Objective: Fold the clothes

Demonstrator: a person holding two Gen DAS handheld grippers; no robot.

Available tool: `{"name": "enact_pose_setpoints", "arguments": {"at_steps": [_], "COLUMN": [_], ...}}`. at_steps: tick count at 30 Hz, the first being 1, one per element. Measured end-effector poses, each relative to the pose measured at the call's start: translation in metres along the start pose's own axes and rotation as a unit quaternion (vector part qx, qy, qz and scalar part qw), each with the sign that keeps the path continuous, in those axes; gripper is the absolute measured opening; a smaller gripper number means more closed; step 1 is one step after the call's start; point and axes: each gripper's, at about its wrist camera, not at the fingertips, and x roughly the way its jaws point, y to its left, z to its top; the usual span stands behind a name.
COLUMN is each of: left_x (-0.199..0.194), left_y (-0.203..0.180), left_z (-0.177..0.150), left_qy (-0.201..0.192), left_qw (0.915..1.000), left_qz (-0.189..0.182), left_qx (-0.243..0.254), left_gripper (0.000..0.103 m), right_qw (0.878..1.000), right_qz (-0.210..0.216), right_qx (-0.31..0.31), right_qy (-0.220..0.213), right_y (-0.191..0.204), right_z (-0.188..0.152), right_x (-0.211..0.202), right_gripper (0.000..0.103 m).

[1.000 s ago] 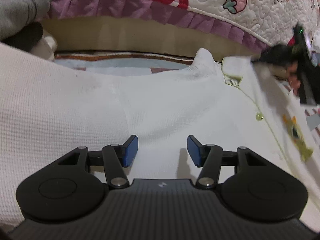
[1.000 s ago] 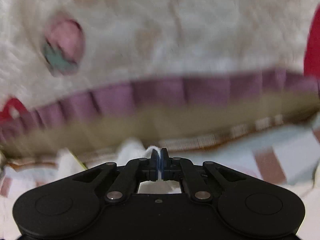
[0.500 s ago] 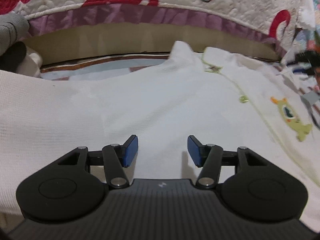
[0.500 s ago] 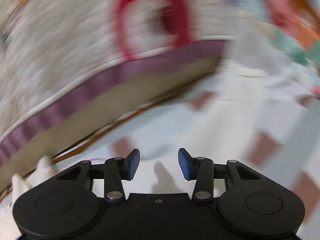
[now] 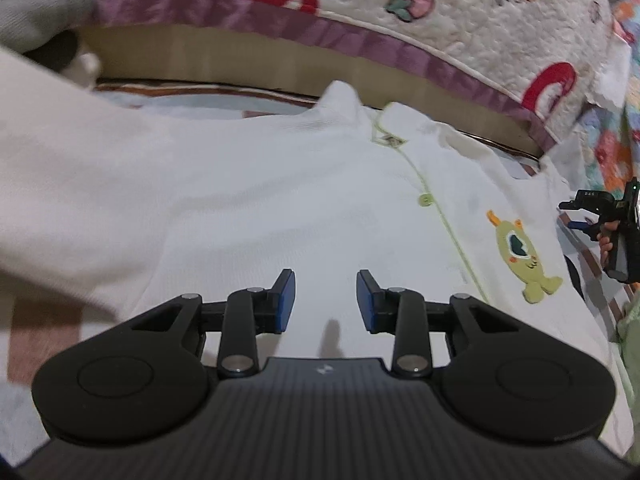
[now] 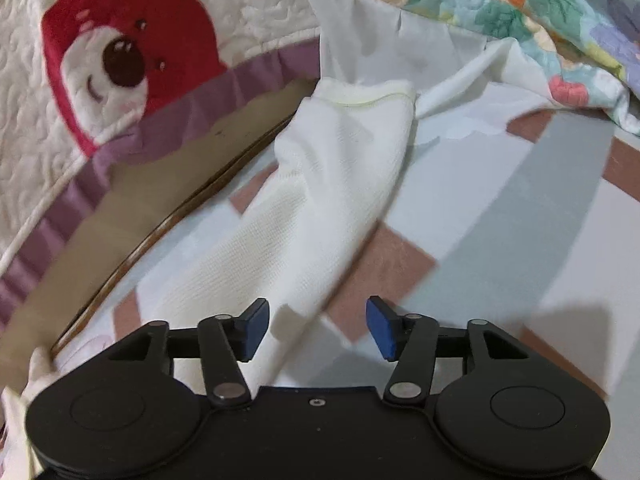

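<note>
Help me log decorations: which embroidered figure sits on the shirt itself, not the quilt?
The green monster patch on the white shirt, beside the button placket; the strawberry is on the quilt.

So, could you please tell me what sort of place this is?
Most likely a bedroom: a white waffle-knit shirt lies on a checked pink, grey and white bedsheet, beside a quilted cream bedspread with a red bear.

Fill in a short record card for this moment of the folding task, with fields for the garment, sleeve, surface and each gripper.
garment: white waffle-knit shirt with lime-green button and green monster patch, lying front-up
sleeve: white sleeve stretched out over the bedding, cuff away from the camera
surface: checked bedsheet
left gripper: open, over the shirt body
right gripper: open, over the sleeve
</note>
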Motion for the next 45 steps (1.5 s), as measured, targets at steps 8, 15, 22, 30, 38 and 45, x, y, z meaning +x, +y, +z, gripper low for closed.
{"name": "enact_pose_setpoints", "arguments": {"at_steps": [8,15,22,30,38,45], "left_x": [0.005,0.013,0.018,0.018,0.019,0.022], "left_y": [0.006,0.011,0.009,0.015,0.003,0.007], "left_z": [-0.013,-0.016,-0.017,-0.013,-0.013,-0.013], "left_qy": [0.023,0.043,0.055,0.050,0.050,0.056], "left_qw": [0.9989,0.9971,0.9953,0.9954,0.9948,0.9953], "left_qz": [0.034,0.062,0.079,0.080,0.088,0.080], "left_qx": [-0.021,-0.012,0.006,-0.019,0.010,-0.004], "left_gripper": [0.033,0.033,0.034,0.036,0.036,0.036], "right_qw": [0.998,0.980,0.988,0.989,0.985,0.886], "right_qz": [0.002,-0.050,-0.055,0.028,0.093,0.244], "right_qx": [-0.059,-0.177,-0.132,0.134,-0.115,-0.383], "right_qy": [-0.020,-0.078,-0.052,-0.056,-0.088,0.099], "right_y": [0.043,0.016,-0.021,-0.077,0.019,0.103], "right_z": [0.014,0.040,0.033,0.039,0.026,-0.086], "right_x": [0.021,-0.020,-0.005,0.015,-0.008,-0.064], "right_gripper": [0.006,0.004,0.010,0.068,0.006,0.026]}}
